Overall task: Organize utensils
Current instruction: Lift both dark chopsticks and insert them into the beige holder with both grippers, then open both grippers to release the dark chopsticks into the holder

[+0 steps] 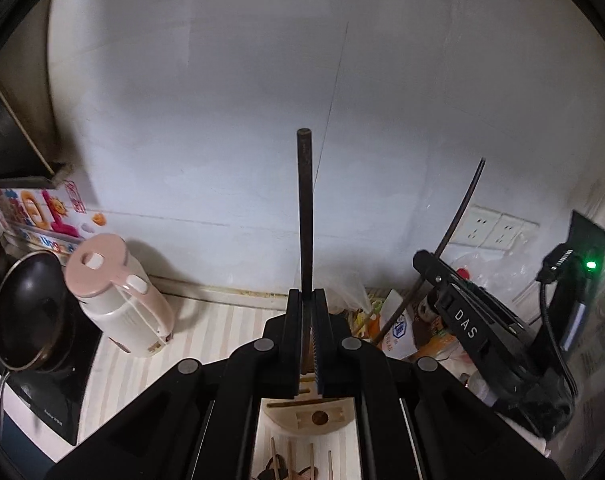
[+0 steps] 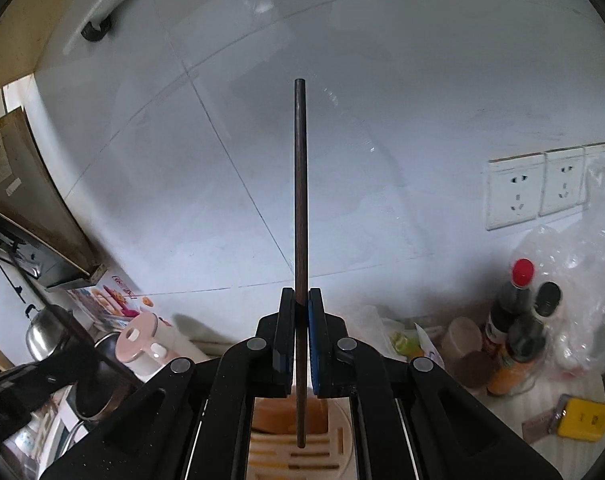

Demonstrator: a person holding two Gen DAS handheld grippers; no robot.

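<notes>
My left gripper (image 1: 307, 300) is shut on a dark chopstick (image 1: 304, 208) that stands upright above the counter. Below it a beige utensil holder (image 1: 310, 416) shows between the fingers, and several more chopsticks (image 1: 290, 460) lie in front of it. My right gripper (image 2: 301, 298) is shut on another dark chopstick (image 2: 300, 184), held upright, its lower tip over a slotted beige holder (image 2: 294, 432). The right gripper also shows in the left wrist view (image 1: 426, 264), at the right.
A pink-lidded kettle (image 1: 118, 292) and a black wok (image 1: 26, 312) on a cooktop stand at the left. Bottles (image 2: 510, 312), plastic bags (image 2: 582, 280) and a yellow box (image 2: 582, 418) crowd the right. Wall sockets (image 2: 538, 188) sit on the white wall.
</notes>
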